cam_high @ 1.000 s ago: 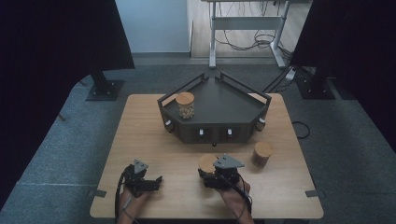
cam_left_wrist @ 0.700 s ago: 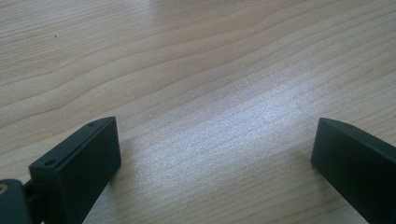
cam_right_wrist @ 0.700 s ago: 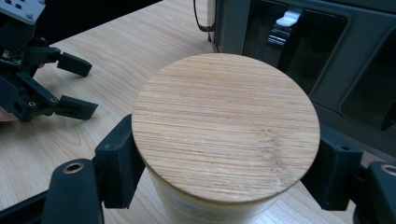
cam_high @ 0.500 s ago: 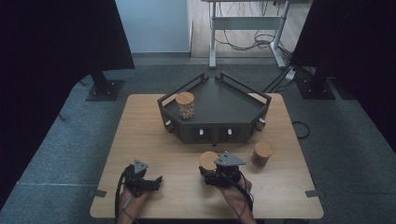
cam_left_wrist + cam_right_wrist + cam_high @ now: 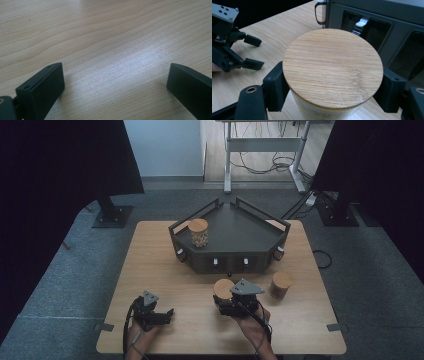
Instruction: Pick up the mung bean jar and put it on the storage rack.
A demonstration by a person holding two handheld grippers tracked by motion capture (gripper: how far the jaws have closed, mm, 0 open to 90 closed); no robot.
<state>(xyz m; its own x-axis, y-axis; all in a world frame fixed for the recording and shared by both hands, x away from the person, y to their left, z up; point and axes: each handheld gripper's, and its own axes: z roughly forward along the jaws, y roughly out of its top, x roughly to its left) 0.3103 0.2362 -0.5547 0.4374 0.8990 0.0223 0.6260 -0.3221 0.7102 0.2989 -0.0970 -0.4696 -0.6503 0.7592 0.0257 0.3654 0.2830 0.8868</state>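
Observation:
A glass jar with a round wooden lid (image 5: 332,66) sits between the jaws of my right gripper (image 5: 332,95), which is shut on its body just under the lid. In the high view this jar (image 5: 223,288) and the right gripper (image 5: 226,303) are at the table's front middle, just before the black angular tray unit (image 5: 240,227). A second lidded jar (image 5: 198,231) stands on the unit's left part, and a third (image 5: 281,285) rests on the table to the right. My left gripper (image 5: 156,314) lies at the front left, open over bare wood (image 5: 112,82).
The wooden table (image 5: 150,255) has free room on its left half. The black unit's front face (image 5: 374,27) with its latches stands close behind the held jar. The left gripper (image 5: 237,53) lies beyond the jar's left side. Dark curtains and stands ring the table.
The right gripper has carried its jar a little farther from the table's front edge, toward the black unit. The left gripper has stayed where it was.

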